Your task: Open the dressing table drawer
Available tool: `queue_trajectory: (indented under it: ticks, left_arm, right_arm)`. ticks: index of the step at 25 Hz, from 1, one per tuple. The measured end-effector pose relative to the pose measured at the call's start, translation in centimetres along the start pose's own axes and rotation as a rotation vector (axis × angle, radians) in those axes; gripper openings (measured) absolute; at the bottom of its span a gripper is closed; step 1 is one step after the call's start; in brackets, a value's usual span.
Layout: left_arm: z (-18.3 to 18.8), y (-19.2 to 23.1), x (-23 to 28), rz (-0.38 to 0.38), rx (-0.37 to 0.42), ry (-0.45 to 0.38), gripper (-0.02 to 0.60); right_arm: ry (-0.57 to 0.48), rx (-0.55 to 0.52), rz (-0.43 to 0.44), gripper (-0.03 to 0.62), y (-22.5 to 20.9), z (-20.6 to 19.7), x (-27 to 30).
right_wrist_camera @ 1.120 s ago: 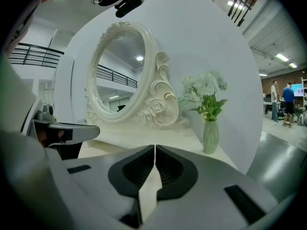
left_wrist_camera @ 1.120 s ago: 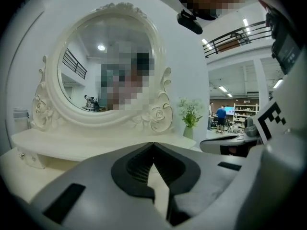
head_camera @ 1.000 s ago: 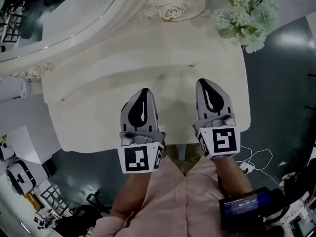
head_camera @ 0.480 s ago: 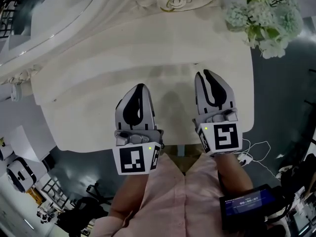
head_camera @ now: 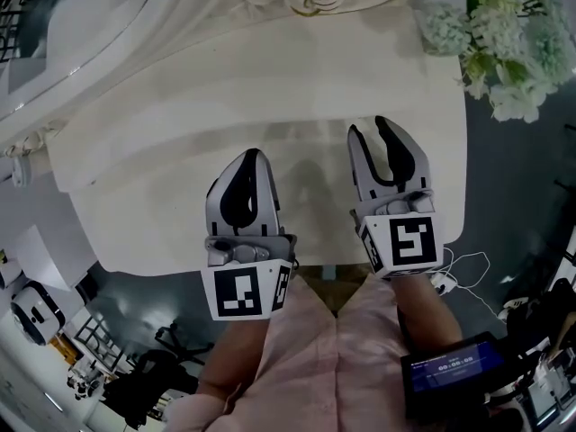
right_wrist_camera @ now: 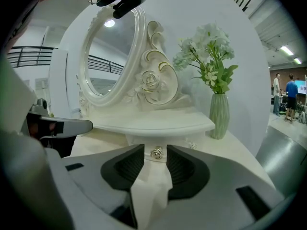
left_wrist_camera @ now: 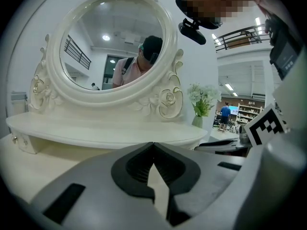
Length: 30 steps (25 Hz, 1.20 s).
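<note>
The cream dressing table [head_camera: 171, 169] fills the head view, with both grippers over its top. In the right gripper view a small metal drawer knob [right_wrist_camera: 156, 153] sits on the little drawer front under the raised shelf [right_wrist_camera: 158, 124]. My right gripper [right_wrist_camera: 155, 147] [head_camera: 371, 126] points at that knob. Its jaws are opening. The knob shows in the gap between the fingertips, farther ahead and untouched. My left gripper [head_camera: 253, 155] [left_wrist_camera: 153, 144] hovers beside it to the left, shut with nothing in it.
An oval mirror in a carved frame [right_wrist_camera: 112, 56] [left_wrist_camera: 112, 47] stands at the back of the table. A green vase of white flowers [right_wrist_camera: 219, 115] [head_camera: 504, 48] stands at the right end. A second small knob [right_wrist_camera: 192, 145] shows right of the first. The table's front edge is near the person's body.
The right gripper's jaws have gone from shut to open. Both grippers have sunk a little toward the table top. The left gripper stays shut.
</note>
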<state>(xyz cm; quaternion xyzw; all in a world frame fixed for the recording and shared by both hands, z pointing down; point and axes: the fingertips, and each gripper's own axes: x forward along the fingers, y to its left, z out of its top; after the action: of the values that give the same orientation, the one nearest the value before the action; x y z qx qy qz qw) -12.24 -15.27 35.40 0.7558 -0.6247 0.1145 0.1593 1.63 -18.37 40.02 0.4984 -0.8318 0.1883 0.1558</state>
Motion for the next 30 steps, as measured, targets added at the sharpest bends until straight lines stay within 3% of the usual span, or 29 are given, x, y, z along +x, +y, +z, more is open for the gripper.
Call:
queue_trajectory:
  ticks: [21, 30]
  left_arm:
    - [-0.4, 1.1, 1.5, 0.032, -0.021, 0.019, 0.021]
    - [-0.2, 1.1, 1.1, 0.032, -0.02, 0.014, 0.021]
  right_arm:
    - [0.036, 0.022, 0.022, 0.147, -0.4, -0.4, 2.4]
    - [0.056, 0.035, 0.011, 0.109, -0.4, -0.7, 2.3]
